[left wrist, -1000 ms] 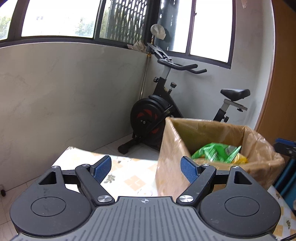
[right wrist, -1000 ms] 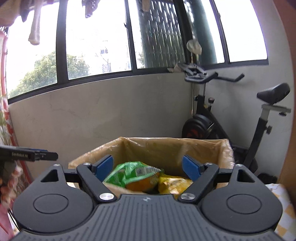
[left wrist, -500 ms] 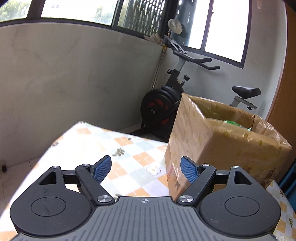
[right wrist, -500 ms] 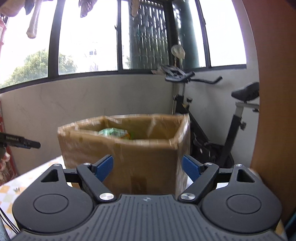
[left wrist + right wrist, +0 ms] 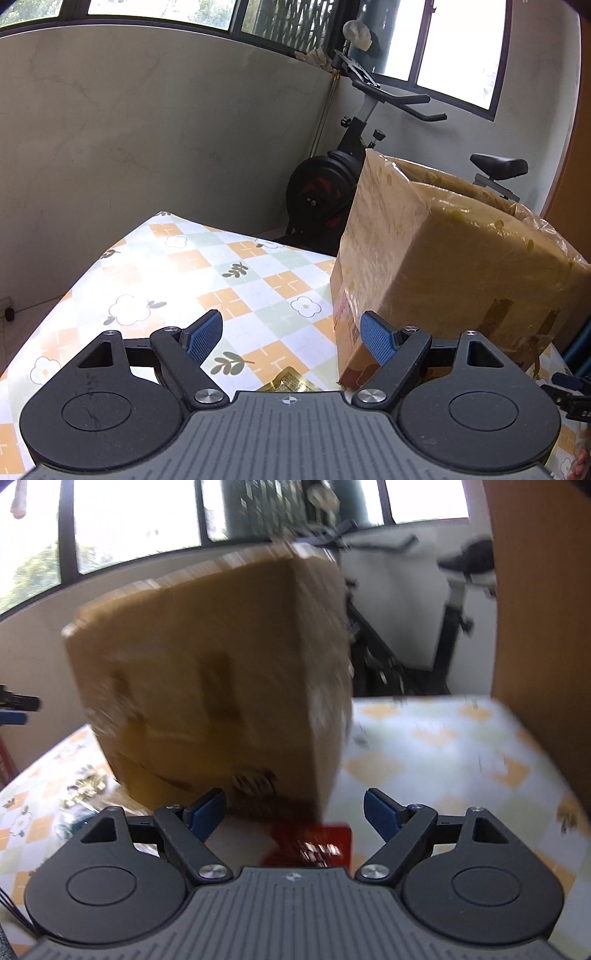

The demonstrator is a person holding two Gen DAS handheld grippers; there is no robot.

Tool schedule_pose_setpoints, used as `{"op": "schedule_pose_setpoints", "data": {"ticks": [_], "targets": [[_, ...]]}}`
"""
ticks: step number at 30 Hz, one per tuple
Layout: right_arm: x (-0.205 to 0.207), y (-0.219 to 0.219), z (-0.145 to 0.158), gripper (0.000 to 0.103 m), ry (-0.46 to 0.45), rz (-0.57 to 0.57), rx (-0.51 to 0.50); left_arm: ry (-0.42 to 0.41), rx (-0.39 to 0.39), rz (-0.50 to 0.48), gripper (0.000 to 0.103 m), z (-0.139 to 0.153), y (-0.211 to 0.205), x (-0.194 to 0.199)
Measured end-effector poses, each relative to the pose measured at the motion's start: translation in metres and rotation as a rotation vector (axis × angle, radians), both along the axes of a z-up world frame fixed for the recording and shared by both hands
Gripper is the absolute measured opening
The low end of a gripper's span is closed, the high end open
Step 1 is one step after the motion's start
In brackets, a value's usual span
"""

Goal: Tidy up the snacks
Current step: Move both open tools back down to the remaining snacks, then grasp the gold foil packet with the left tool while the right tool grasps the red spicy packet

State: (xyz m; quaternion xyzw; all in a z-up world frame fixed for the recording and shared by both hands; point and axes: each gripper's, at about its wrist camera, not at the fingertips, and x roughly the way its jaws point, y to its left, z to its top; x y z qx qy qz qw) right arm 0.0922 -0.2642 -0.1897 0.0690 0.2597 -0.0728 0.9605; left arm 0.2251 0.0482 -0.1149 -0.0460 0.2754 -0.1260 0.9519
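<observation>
Left wrist view first: one cardboard box [image 5: 443, 258], lined with crinkled plastic, standing on the checked floral tablecloth [image 5: 207, 280] toward its right side. One gold snack packet [image 5: 290, 382] peeks out just ahead of the gripper body, lying flat on the cloth. The left gripper [image 5: 291, 336] hovers low over the table, jaws spread wide, nothing between the blue pads; its right-hand pad appears in front of the box's near corner, though contact can't be judged. Behind the table, one exercise bike [image 5: 354, 177] against the grey wall.

Over to the right wrist view, heavily blurred: the same cardboard box [image 5: 214, 679] looms dead ahead, filling the middle. One red packet [image 5: 314, 843] lies on the cloth at the box's foot, right between the open fingers of the right gripper [image 5: 293, 812], which is wide open too and grips nothing. A scatter of gold and blue wrappers [image 5: 81, 794] sits left of the box, too smeared to count. A wooden panel [image 5: 543, 627] rises on the right.
</observation>
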Motion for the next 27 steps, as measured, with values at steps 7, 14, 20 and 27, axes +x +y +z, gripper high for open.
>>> {"op": "schedule_pose_setpoints", "data": {"ticks": [7, 14, 20, 27], "targets": [[0.013, -0.002, -0.021, 0.084, 0.08, -0.004, -0.012, 0.018, 0.018, -0.007, 0.084, -0.006, -0.003, -0.002], [0.022, -0.002, -0.03, 0.083, 0.123, -0.05, -0.016, 0.028, 0.021, 0.001, 0.084, -0.012, -0.004, -0.004], [0.03, 0.008, -0.037, 0.078, 0.166, 0.001, -0.082, 0.046, 0.019, 0.001, 0.084, -0.019, -0.006, -0.006], [0.028, 0.015, -0.042, 0.067, 0.158, 0.02, -0.106, 0.066, 0.018, 0.012, 0.084, -0.026, -0.004, -0.006]]}}
